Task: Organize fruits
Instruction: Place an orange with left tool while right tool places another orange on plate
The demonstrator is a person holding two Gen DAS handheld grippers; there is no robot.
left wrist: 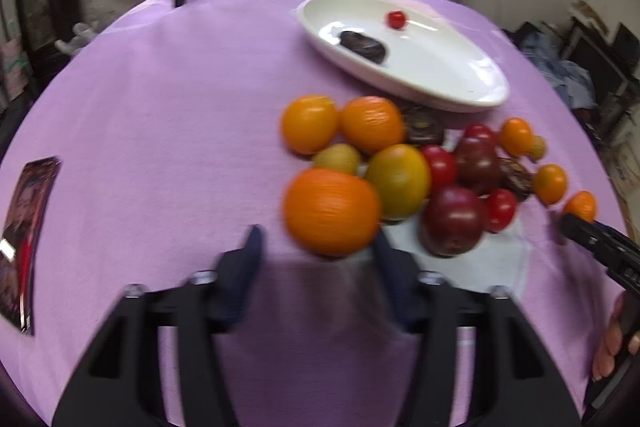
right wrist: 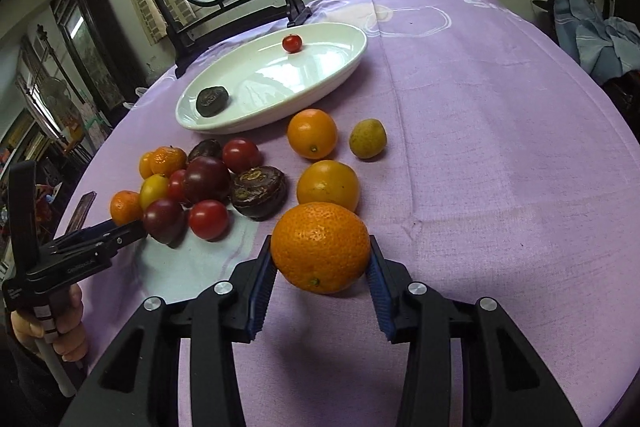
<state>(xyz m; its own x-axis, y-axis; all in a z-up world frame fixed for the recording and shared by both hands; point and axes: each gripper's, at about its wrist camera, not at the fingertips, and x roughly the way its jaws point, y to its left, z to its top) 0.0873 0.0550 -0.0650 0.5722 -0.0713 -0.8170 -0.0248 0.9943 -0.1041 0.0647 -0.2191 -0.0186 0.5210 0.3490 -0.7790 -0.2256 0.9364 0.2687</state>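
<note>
- Our left gripper (left wrist: 320,251) stands wide open and holds nothing. A big orange (left wrist: 332,211) sits on the table (left wrist: 160,107) just ahead of its tips, closer to the right finger.
- Our right gripper (right wrist: 320,259) is clamped on the held orange (right wrist: 320,247), with a pad on each side and the stem end towards us.
- The white plate (right wrist: 280,87) lies ahead and to the left of that claw, towards the table's far edge. We judge the right hand carries next.

Purple tablecloth (right wrist: 480,131); white plate (right wrist: 344,67); orange mandarin (right wrist: 320,247); red tomato (right wrist: 291,43).
</note>
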